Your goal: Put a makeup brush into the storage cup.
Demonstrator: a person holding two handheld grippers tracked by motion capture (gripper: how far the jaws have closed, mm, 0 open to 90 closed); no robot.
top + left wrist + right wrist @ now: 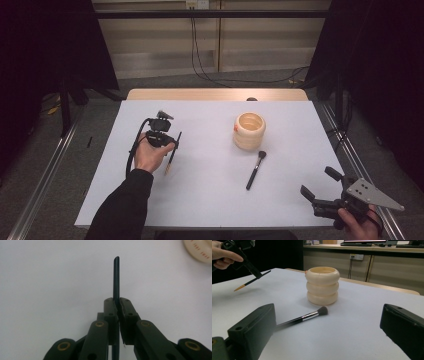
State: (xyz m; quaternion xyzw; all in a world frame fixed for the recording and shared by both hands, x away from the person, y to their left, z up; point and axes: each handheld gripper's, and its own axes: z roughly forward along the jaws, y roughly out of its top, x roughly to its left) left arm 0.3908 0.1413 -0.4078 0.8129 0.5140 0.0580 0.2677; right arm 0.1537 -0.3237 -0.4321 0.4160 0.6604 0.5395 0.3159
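Note:
My left gripper (169,143) is shut on a thin brush (172,152) with a black handle and a gold-orange end, lifted off the white table (210,200) at the left. In the left gripper view the dark handle (116,277) sticks straight up out of the closed jaws. The right gripper view shows that brush (252,280) in the air, tilted with its gold end low. A cream ribbed pot (249,130) (322,285) stands upright right of centre. A black makeup brush (255,171) (304,318) lies flat in front of it. My right gripper (320,183) (329,322) stands open at the table's front right corner with nothing between its fingers.
A strip of wooden tabletop (215,94) runs along the far edge. Metal rails (45,165) flank the table on the floor, and cables (200,55) hang at the back wall. A corner of the cream pot (200,251) appears in the left gripper view.

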